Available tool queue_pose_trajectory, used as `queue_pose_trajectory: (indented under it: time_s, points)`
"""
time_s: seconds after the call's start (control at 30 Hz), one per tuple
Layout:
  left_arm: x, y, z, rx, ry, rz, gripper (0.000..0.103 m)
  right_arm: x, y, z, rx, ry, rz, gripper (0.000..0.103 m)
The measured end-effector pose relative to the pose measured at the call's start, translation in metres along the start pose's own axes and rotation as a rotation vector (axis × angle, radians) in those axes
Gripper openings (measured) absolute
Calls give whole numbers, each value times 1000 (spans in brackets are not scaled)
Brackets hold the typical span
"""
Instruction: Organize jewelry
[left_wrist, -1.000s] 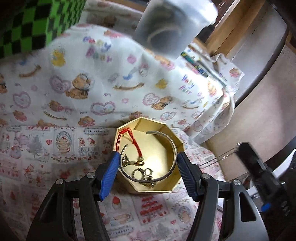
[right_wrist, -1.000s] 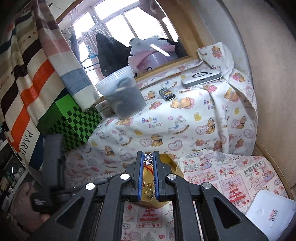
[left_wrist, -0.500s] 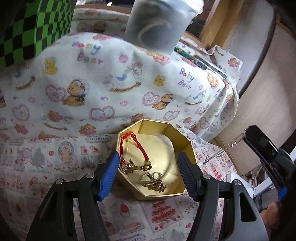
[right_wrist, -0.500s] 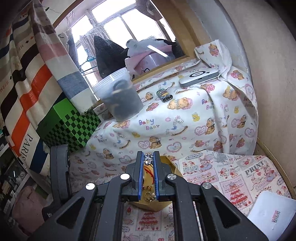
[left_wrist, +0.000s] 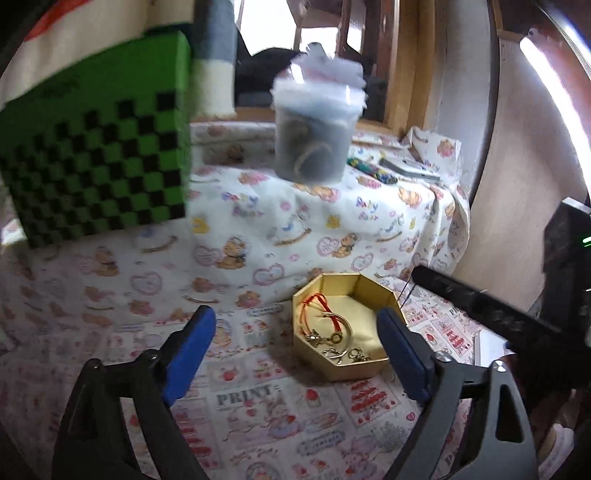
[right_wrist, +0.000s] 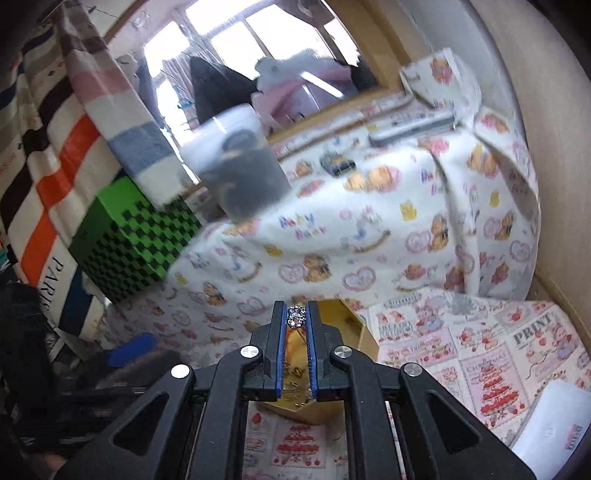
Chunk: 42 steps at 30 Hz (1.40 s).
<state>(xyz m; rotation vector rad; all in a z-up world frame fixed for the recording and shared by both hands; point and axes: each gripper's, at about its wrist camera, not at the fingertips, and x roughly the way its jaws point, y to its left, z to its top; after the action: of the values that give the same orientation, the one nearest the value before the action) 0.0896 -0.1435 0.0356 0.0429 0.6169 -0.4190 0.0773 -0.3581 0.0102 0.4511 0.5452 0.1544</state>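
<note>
Both grippers show, each best in its own camera. From the left wrist, the left gripper (left_wrist: 295, 332) has its blue pads spread wide and still opening, and nothing is pressed between them: the left pad (left_wrist: 186, 354) hangs over the printed cloth (left_wrist: 251, 398), the right pad sits just beside the gold octagonal box (left_wrist: 343, 365), and only part of the box falls between the two. This view looks down into the box, where a red cord bracelet (left_wrist: 319, 308), a thin silver bangle (left_wrist: 341, 326) and some small gold-coloured pieces lie on the floor of it. The right gripper's black body enters at the right edge, blurred.

From the right wrist, the right gripper (right_wrist: 296, 317) is pressed together on a small rhinestone piece (right_wrist: 296, 316), which glitters at the very tips of the pads. Whether a chain hangs from it cannot be told. Here the box (right_wrist: 354, 325) sits directly behind and under the fingers, so its contents are mostly hidden; only a gold wall and a few glints between the pads appear. A blue pad of the left gripper shows low at the left, blurred.

Further back, both views share a bear-print blanket (left_wrist: 332, 229), a frosted plastic tub (left_wrist: 314, 136) with dark contents, and a green checked box (left_wrist: 96, 155). Only the right view shows the striped cloth (right_wrist: 62, 177) hanging at the left and a white card (right_wrist: 550, 421) at the lower right.
</note>
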Motion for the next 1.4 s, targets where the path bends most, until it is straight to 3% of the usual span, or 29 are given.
queue_pose_trajectory:
  time_s: [0.4,0.43,0.5,0.63,0.7,0.93,1.0,1.07,1.2,1.4]
  points:
    - [-28,32,-18,-2,-78,110,93,14,6,-8,-65,44,-38,13]
    - [-28,34,-20,3,-83,123,93,13,8,-9,-71,41,-40,16]
    - [-28,38,-25,16,-84,149,95,10,12,-9,-97,26,-52,32]
    - [-31,47,-34,25,-91,200,102,2,23,-11,-145,-2,-63,38]
    - [-36,52,-37,18,-105,219,102,-4,28,-12,-160,-24,-61,52]
    - [-57,65,-46,-35,-183,254,102,-22,54,-23,-247,-123,-57,77]
    - [-62,67,-50,-28,-211,264,102,-29,62,-27,-264,-169,-40,89]
    - [-66,67,-53,-14,-234,271,102,-32,71,-32,-301,-201,-53,90]
    - [-71,69,-62,-22,-283,277,102,-32,88,-47,-373,-248,-94,103]
    - [-77,72,-69,-21,-344,294,102,-21,93,-58,-395,-221,-100,103]
